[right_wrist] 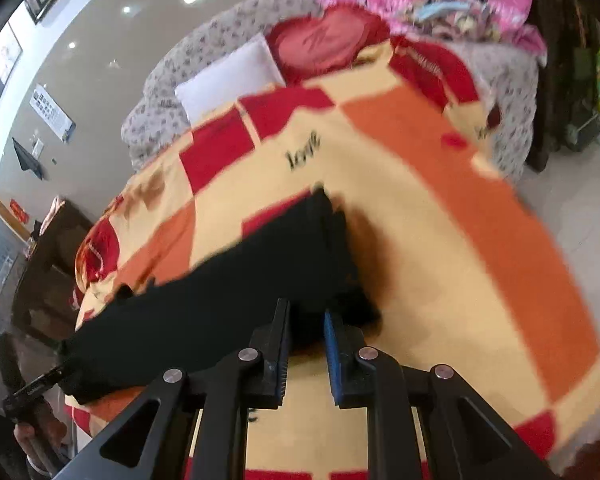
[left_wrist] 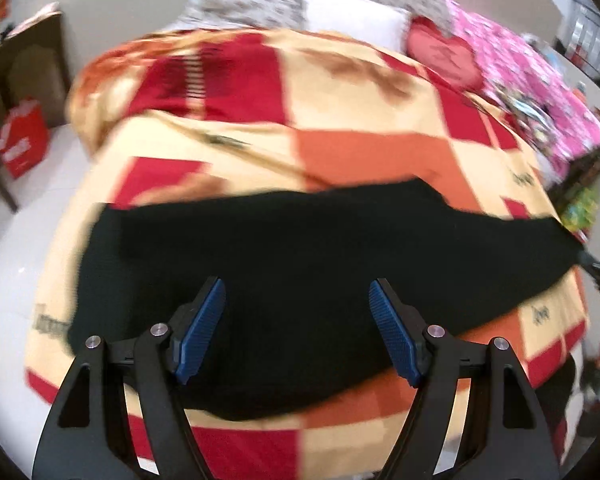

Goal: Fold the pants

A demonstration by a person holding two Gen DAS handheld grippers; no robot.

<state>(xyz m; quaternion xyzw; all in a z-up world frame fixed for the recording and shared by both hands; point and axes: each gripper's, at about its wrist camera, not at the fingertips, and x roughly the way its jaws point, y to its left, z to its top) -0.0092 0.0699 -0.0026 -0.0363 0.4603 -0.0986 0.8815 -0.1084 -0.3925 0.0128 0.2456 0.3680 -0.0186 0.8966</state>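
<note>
We note the left black two-finger gripper (left_wrist: 296, 312): angular matte plastic linkage arms with triangular cut-outs, and four round silver pivot pins on top, two per side. Its finger pads (left_wrist: 202, 330) are blue, long and narrow, with a fine ribbed texture. The right black two-finger gripper (right_wrist: 306, 354) matches: the same cut-out arms, four silver pins, and blue ribbed pads (right_wrist: 334, 354) set in black holders. In the right wrist view the left gripper appears from outside as a slim black tip; details there are blurred.
</note>
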